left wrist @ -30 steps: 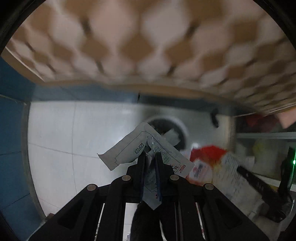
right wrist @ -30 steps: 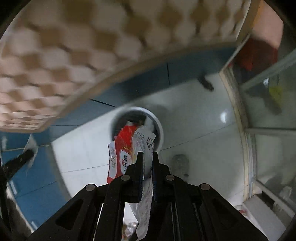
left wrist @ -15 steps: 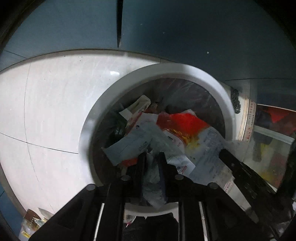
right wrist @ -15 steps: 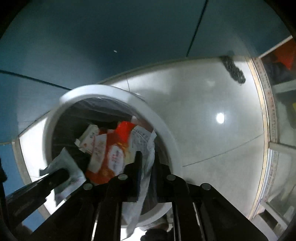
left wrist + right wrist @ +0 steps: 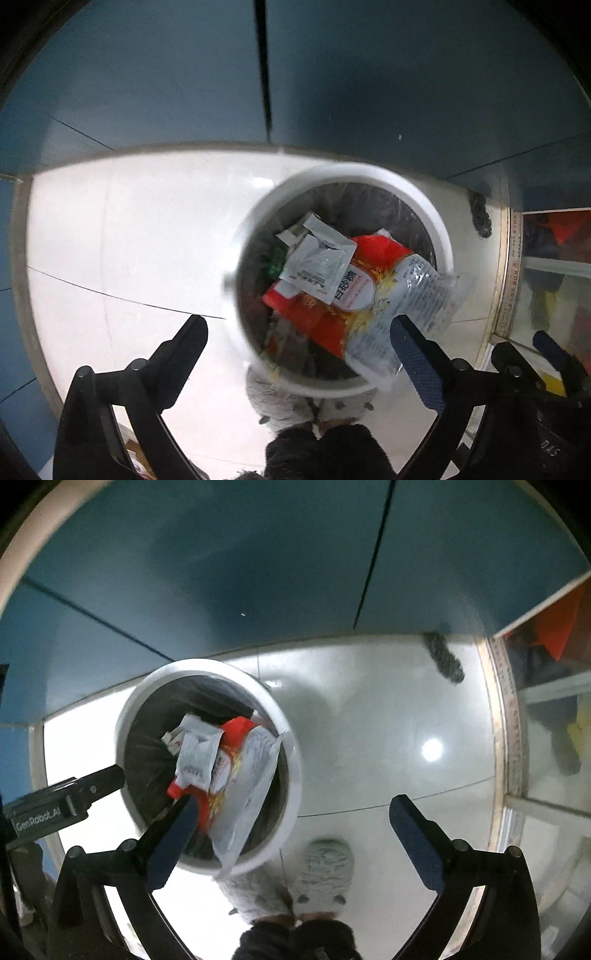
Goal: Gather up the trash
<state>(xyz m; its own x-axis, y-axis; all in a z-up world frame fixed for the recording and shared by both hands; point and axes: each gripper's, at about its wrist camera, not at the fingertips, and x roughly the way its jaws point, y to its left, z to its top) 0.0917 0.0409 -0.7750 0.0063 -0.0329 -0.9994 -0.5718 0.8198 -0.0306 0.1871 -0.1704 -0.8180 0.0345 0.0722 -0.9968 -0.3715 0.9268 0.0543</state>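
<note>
A: While we point both tools straight down, what fills our views?

B: The pale floor (image 5: 129,240), then the round white bin (image 5: 439,236), at about two o'clock in our left view and nine in our right.

A: And the trash?

B: The red-and-clear bag (image 5: 373,295) lies over the bin's mouth, one end over the rim. The small white sachet (image 5: 317,264) rests on top of it.

A: Our grippers?

B: Our left gripper (image 5: 299,332) is opening, jaws spread wide and pinching nothing. Our right gripper (image 5: 291,812) is opening too, equally bare. Grey slippers (image 5: 325,871) show at six o'clock.
</note>
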